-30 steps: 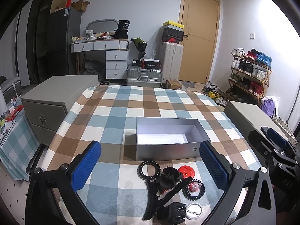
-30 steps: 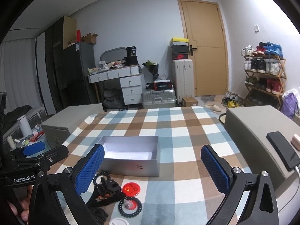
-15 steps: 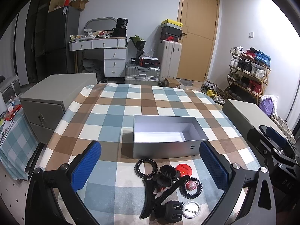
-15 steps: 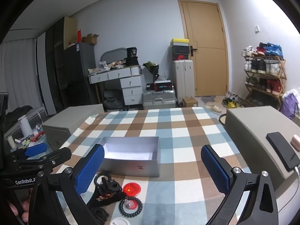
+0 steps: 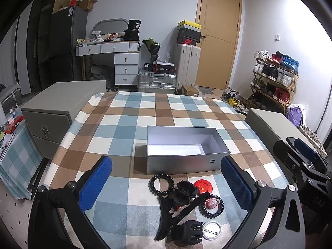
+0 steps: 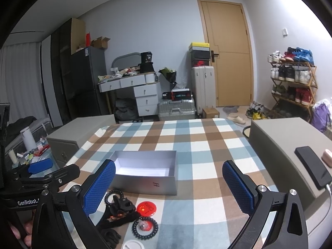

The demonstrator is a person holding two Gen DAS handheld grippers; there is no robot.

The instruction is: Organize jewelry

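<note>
Clutter of hair accessories (image 5: 182, 205) overlaps before the grey box (image 5: 186, 161), perhaps hiding pieces; left gripper (image 5: 166, 184) and right gripper (image 6: 169, 186) both spread, empty.

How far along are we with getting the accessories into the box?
Nothing is done: the grey box looks empty. Nothing is in hand: the left gripper and right gripper are both open. Left to do: the coil hair tie, claw clips, red badge and the rest on the tablecloth.
</note>
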